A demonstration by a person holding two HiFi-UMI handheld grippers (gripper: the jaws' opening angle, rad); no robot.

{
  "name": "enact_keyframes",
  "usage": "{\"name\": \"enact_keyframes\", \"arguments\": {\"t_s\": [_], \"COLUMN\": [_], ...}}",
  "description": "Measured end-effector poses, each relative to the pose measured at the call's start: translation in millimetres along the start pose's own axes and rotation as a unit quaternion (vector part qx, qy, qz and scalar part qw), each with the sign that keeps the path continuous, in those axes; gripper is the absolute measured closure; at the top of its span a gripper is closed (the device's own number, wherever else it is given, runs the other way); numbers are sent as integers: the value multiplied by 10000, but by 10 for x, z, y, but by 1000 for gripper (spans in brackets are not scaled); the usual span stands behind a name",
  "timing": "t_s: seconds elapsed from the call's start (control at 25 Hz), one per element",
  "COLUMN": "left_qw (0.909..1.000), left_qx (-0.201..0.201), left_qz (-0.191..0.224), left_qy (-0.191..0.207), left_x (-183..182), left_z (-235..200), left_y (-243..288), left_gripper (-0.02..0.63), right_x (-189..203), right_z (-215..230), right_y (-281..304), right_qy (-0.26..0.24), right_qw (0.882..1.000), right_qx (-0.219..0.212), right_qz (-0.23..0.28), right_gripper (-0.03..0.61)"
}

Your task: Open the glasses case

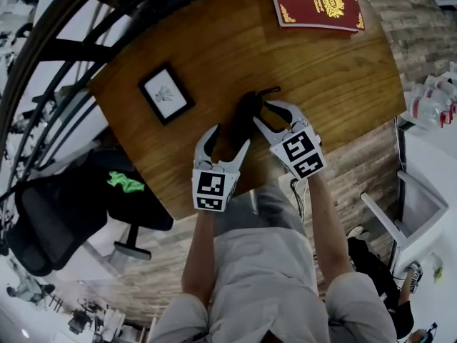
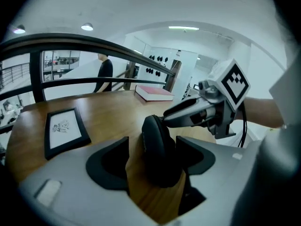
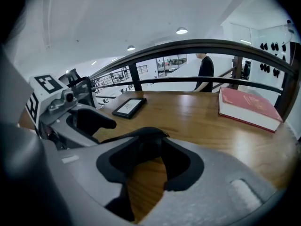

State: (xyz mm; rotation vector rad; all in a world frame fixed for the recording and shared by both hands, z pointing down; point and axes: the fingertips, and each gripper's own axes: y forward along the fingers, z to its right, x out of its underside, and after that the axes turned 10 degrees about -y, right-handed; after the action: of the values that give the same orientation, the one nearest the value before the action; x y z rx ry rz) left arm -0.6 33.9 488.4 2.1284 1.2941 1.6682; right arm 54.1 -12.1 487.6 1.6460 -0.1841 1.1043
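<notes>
We find bare wooden desk (image 1: 335,77) free at twelve and two o'clock of the black oblong glasses case (image 1: 246,109). The left tongs (image 1: 227,140) straddle it at six and the right tongs (image 1: 275,118) crowd three. A black-framed picture (image 1: 166,93) lies at ten, a red gold-trimmed book (image 1: 316,3) at one, and a dark curved railing (image 1: 50,56) beyond nine.

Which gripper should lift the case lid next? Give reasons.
Probably right: the right gripper, open, flanks the lid edge of the glasses case, while the left gripper straddles its body, open.

grey left gripper (image 1: 230,138), right gripper (image 1: 269,113)
</notes>
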Motion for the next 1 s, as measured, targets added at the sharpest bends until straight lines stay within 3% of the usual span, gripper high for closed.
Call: {"name": "enact_keyframes", "arguments": {"t_s": [0.2,0.44,0.8,1.0], "left_qw": [9995,9996,9997,9980], "left_qx": [-157,-163,185,321], "left_qz": [-93,-21,-140,-113], "left_qy": [248,242,-84,-524], "left_x": [-72,-139,-169,-196], "left_z": [-105,-203,-226,-303], "left_y": [76,70,149,182], "left_gripper": [288,310,342,364], "right_x": [92,112,-189,-368], "right_z": [-17,-16,102,102], "right_y": [28,69,186,376], "right_qy": [-95,33,249,53], "right_qw": [9998,9998,9988,9995], "right_qx": [36,83,389,289], "right_qz": [-185,-171,168,118], "right_gripper": [451,453,453,456]}}
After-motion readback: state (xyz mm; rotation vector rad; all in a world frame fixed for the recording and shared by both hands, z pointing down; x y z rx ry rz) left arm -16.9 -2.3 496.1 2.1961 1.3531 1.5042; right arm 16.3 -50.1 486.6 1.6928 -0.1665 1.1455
